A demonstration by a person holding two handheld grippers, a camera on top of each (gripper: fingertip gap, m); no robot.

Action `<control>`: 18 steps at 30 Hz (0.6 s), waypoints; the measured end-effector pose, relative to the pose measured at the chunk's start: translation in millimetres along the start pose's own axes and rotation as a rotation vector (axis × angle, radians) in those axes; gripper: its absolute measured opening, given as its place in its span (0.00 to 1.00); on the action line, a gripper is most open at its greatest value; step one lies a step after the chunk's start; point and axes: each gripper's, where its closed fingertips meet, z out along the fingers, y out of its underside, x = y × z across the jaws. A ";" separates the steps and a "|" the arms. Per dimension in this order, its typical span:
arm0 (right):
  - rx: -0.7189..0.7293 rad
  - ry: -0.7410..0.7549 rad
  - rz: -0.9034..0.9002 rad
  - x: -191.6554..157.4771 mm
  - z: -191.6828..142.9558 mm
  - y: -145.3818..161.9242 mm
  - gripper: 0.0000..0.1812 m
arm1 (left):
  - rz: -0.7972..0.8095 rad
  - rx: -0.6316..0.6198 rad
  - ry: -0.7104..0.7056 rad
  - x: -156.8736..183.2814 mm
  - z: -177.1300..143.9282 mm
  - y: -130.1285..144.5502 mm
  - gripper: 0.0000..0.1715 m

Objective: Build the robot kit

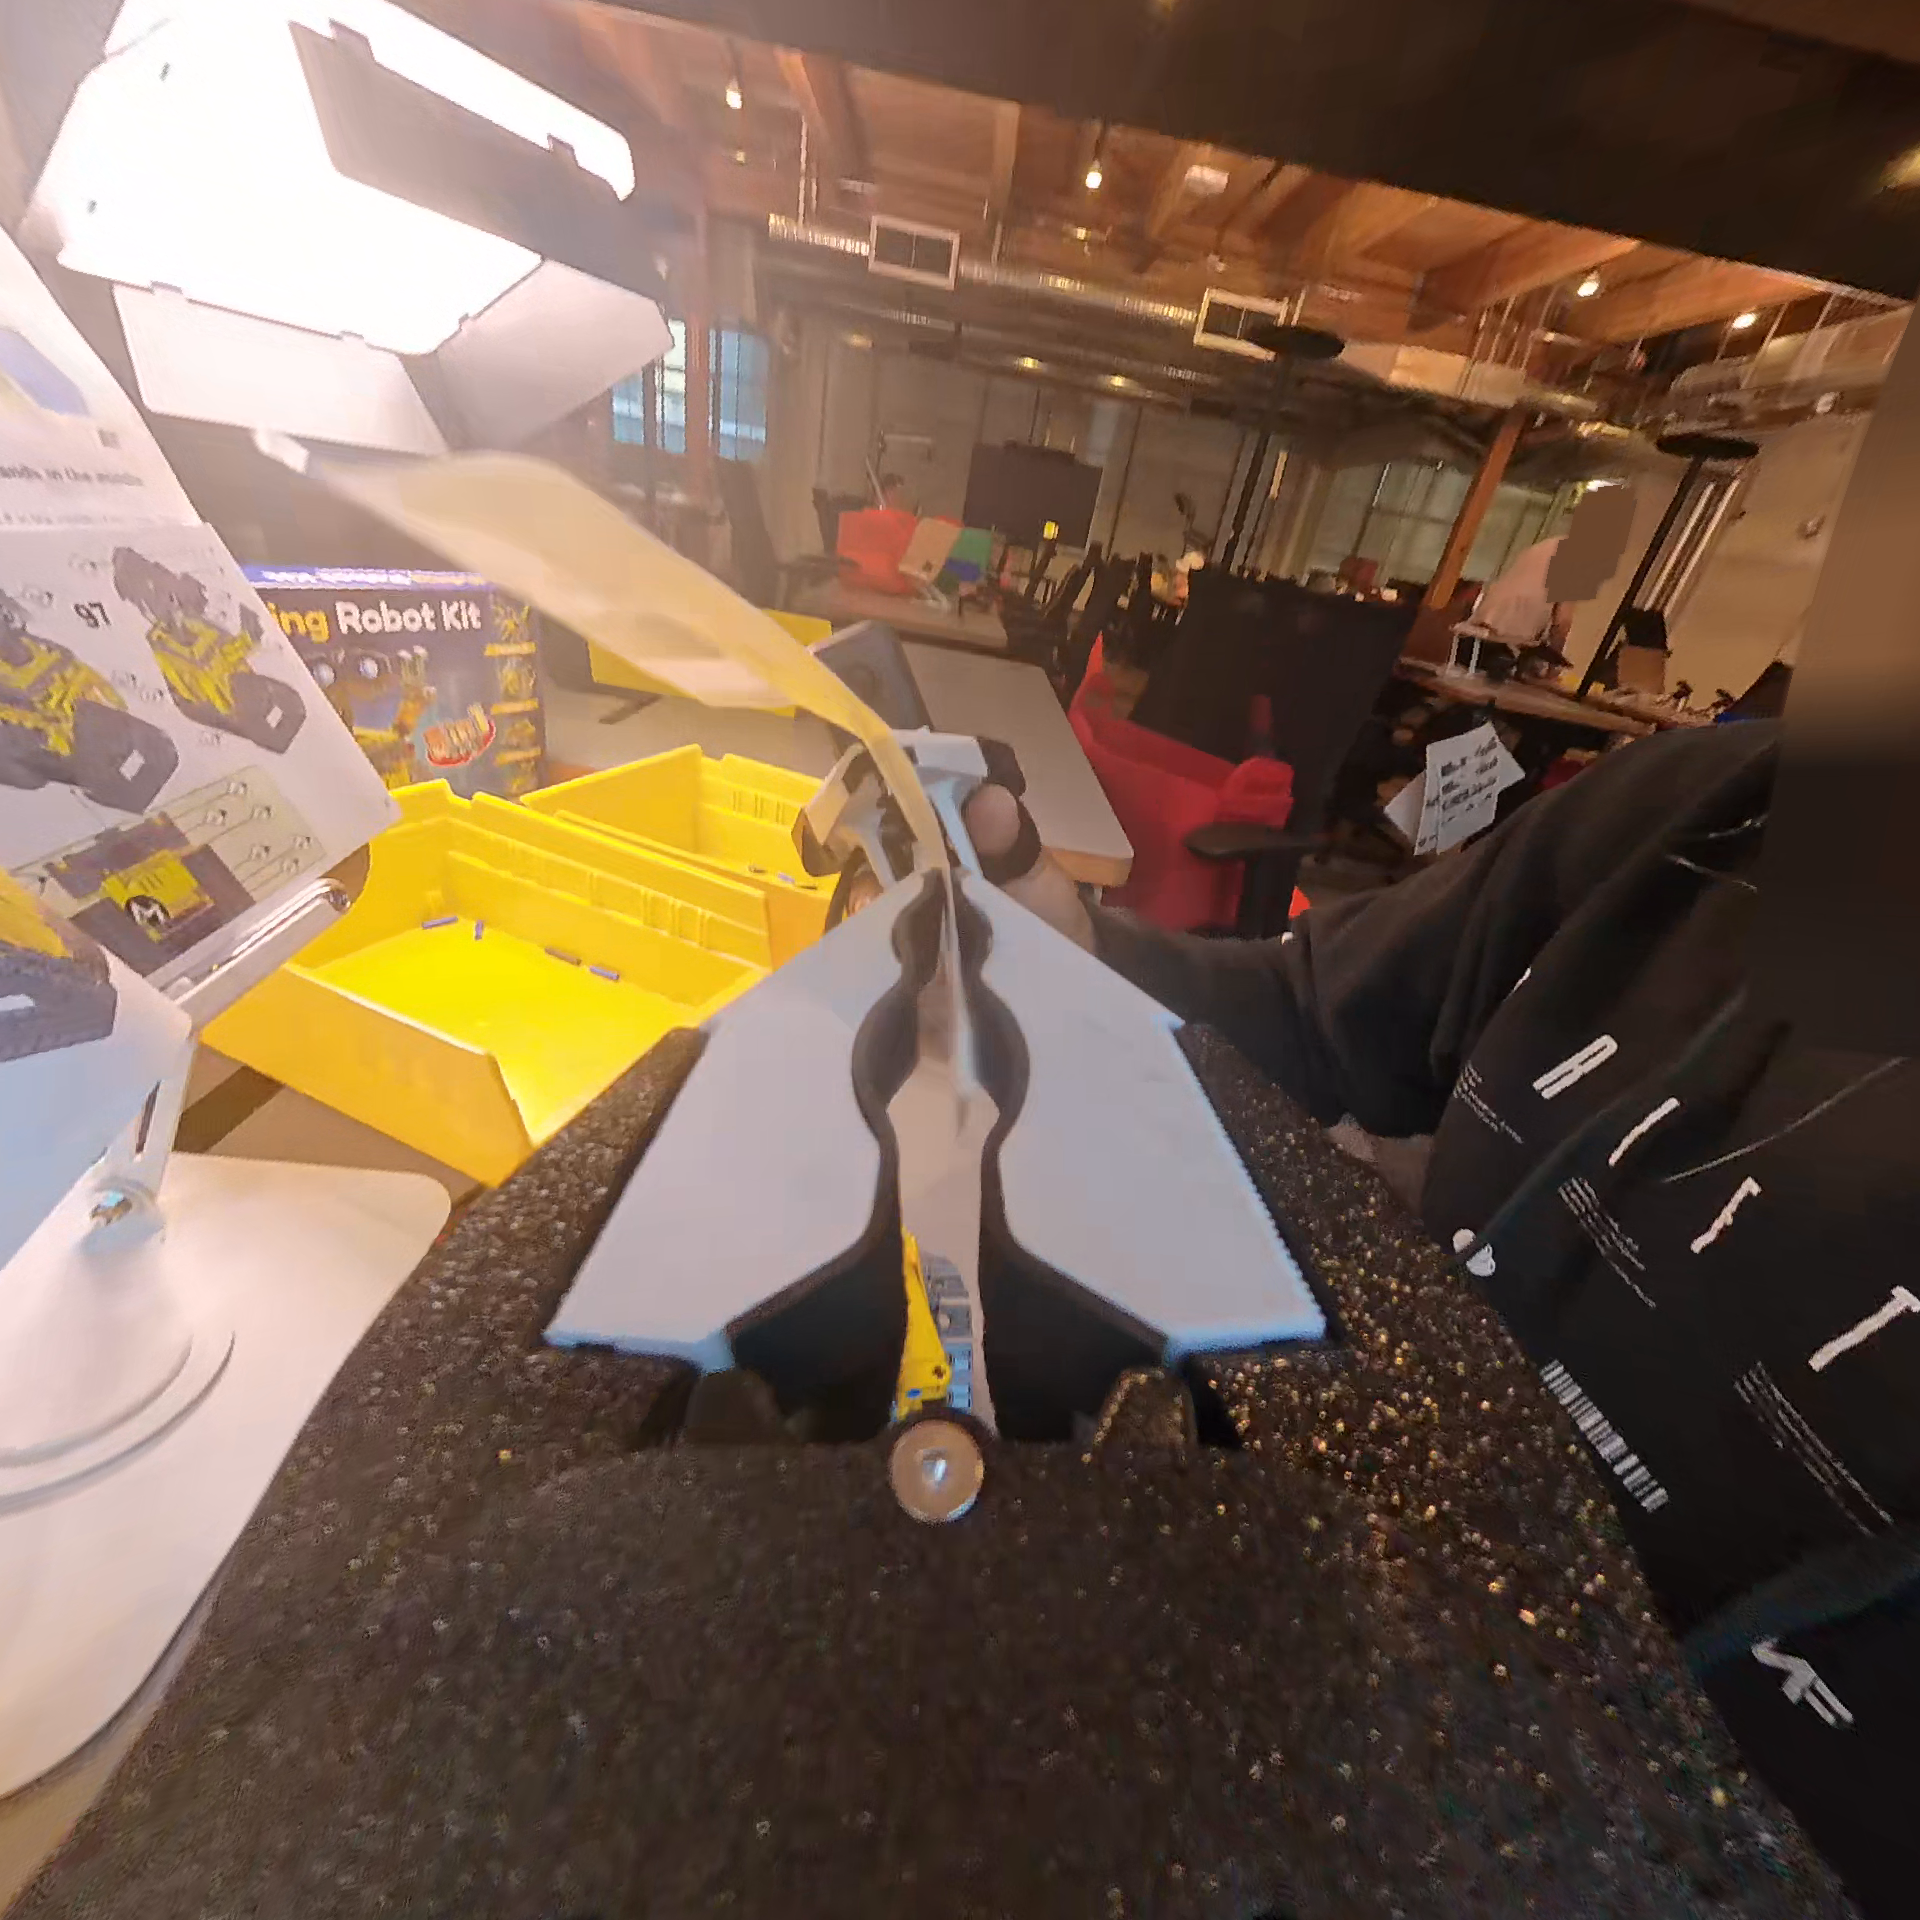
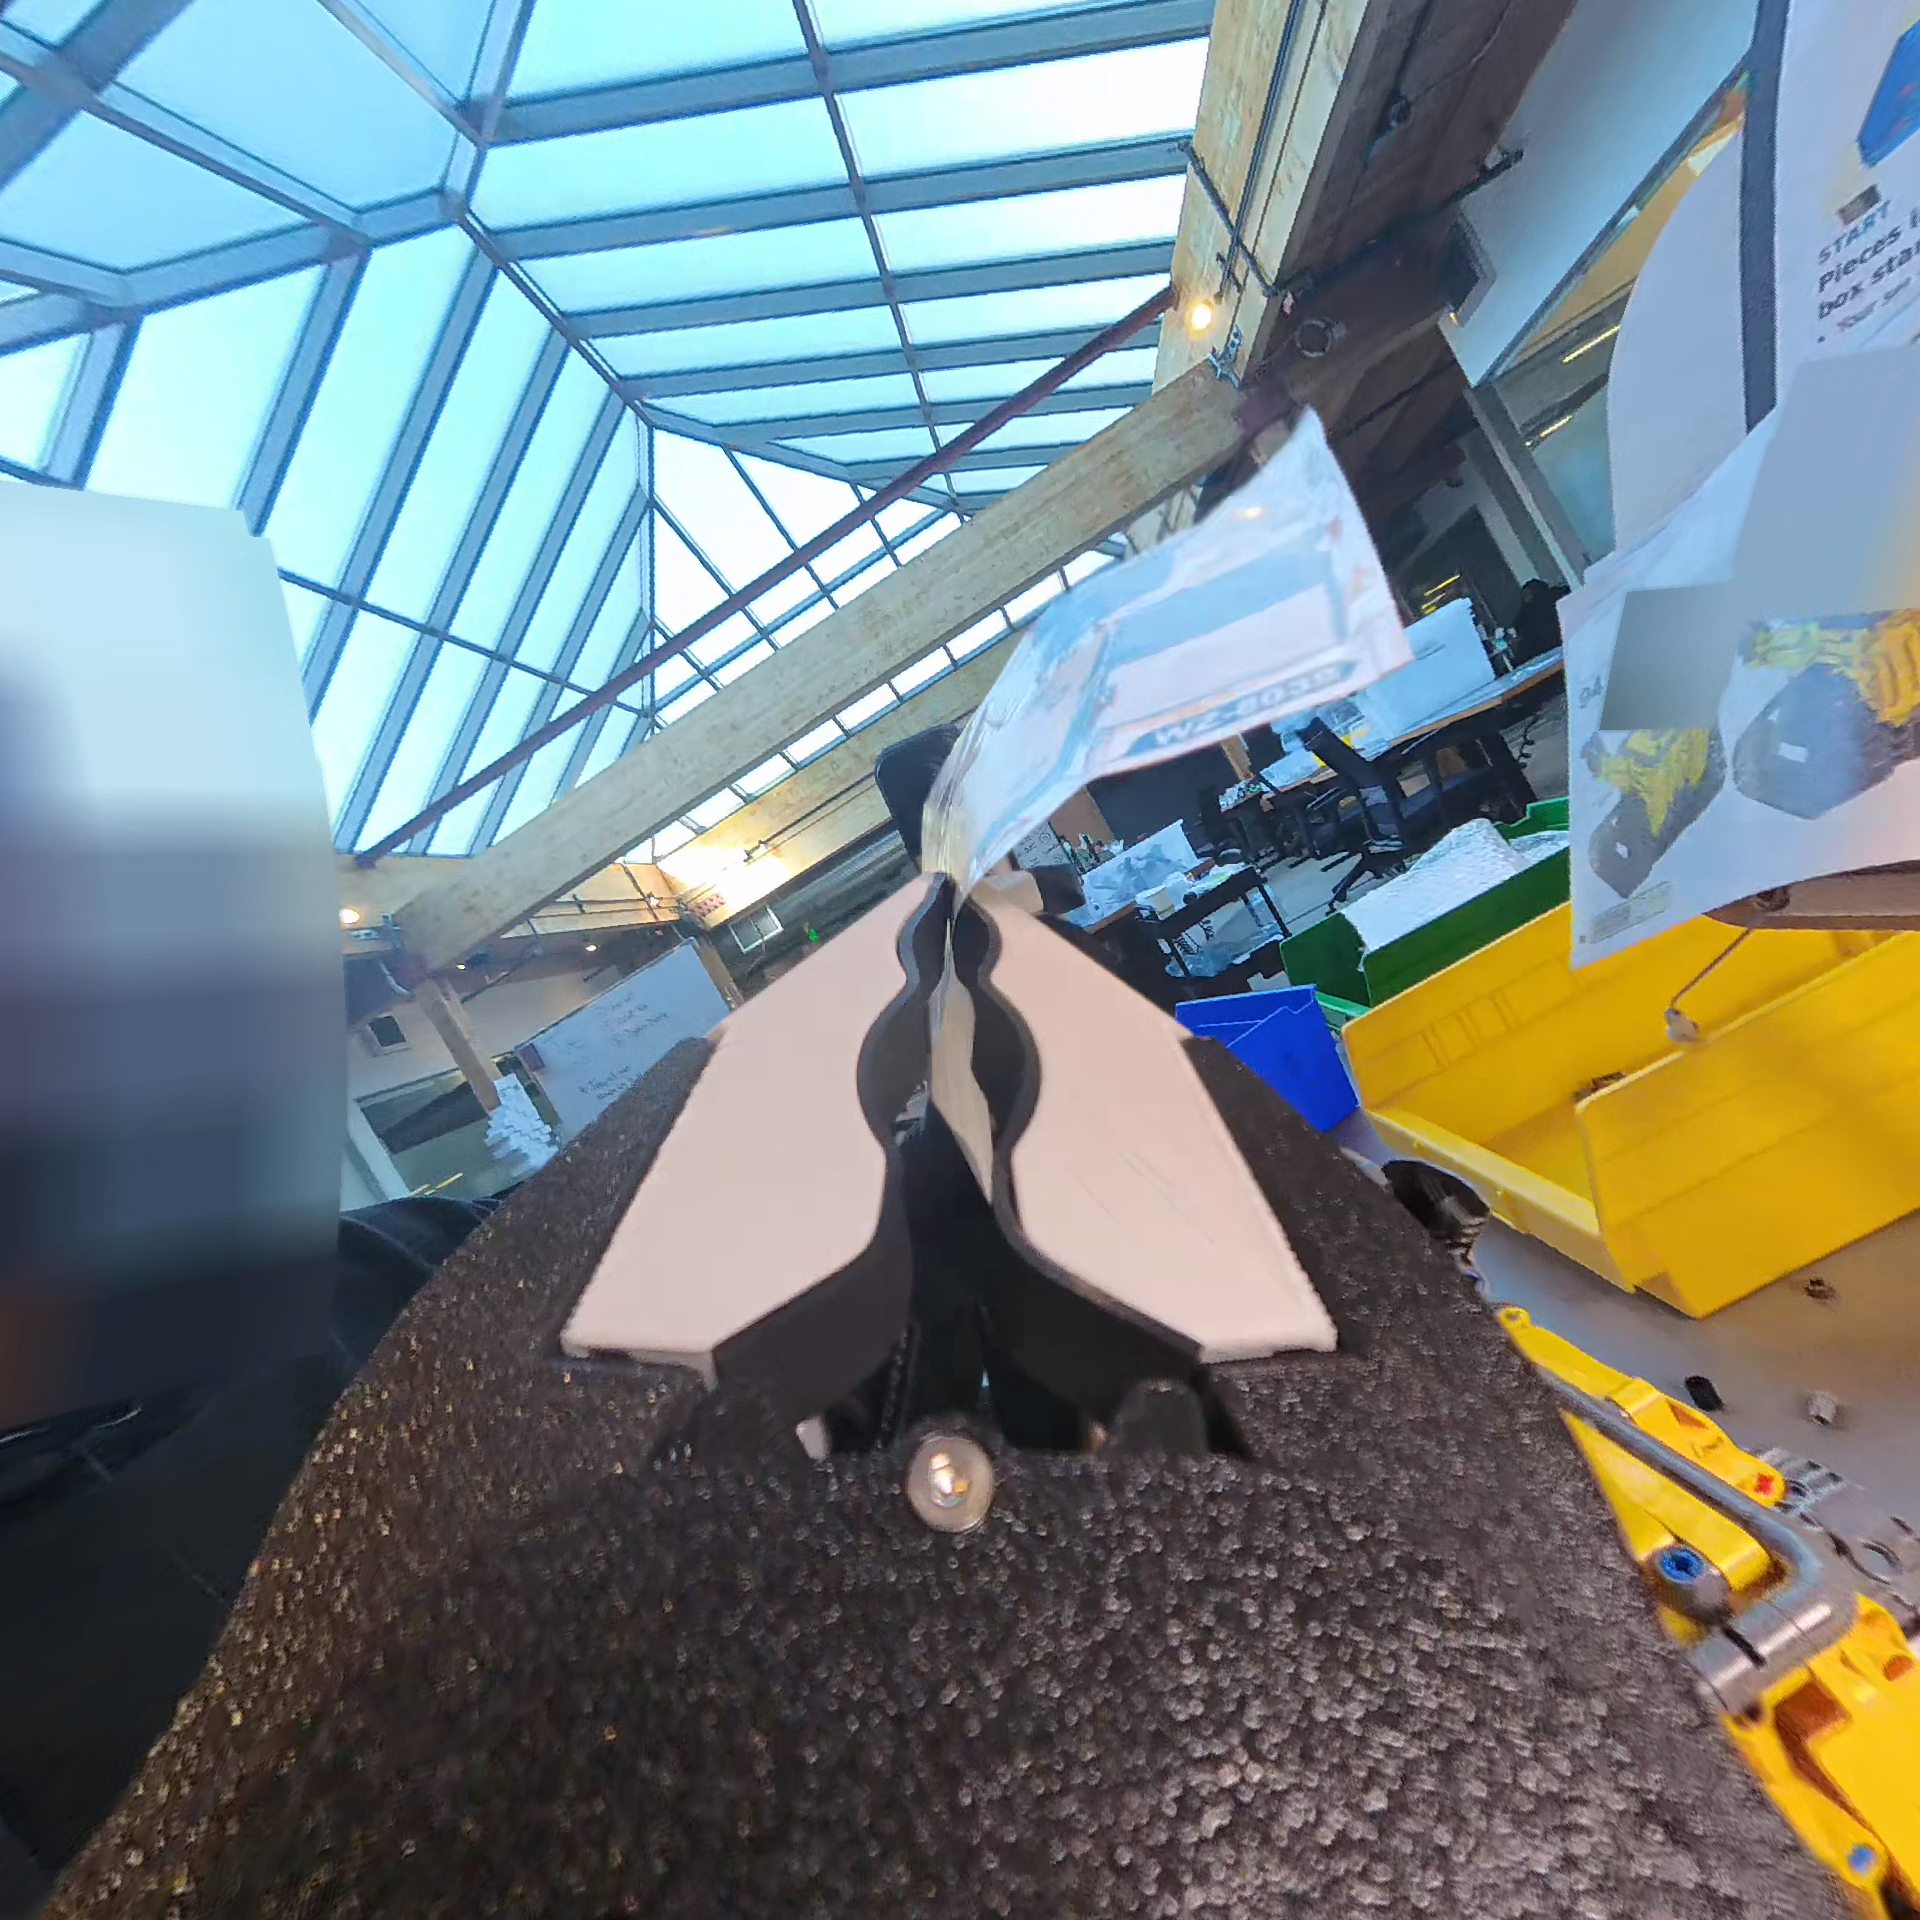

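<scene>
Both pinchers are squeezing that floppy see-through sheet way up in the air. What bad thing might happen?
The left gripper and right gripper each pinch only an edge of the thin sheet, so pulling apart might tear it. It might also slip free and drop into the yellow bin below.

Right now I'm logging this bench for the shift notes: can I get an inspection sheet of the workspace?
Surface: grey table, small loose parts scattered on it.
Job's things: thin sheet pinched by both grippers, curling upward; printed side shows in the right view.
Clutter: yellow bins, kit box, instruction pages on a stand, yellow model, blue bin, green bin.
Grippers: left hand-held gripper shut on sheet; right hand-held gripper shut on sheet.
Cables: nothing seen.
Surroundings: open workshop, skylight, lamp panel.
</scene>
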 end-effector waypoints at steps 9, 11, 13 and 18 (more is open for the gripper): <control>-0.093 0.200 -0.174 27.1 -12.1 -5.9 0.18 | 0.008 0.033 -0.011 -2.5 -6.1 -7.1 0.00; -0.122 0.321 -0.349 34.4 -22.7 -21.1 0.26 | -0.003 0.036 -0.029 -7.5 -10.3 -8.2 0.00; -0.155 0.401 -0.612 26.1 -28.2 -35.4 0.27 | -0.016 0.026 -0.031 -10.3 -12.3 -6.4 0.00; -0.440 0.333 -1.107 -9.2 -6.4 5.0 0.30 | -0.033 -0.033 -0.013 -9.8 -0.9 8.9 0.00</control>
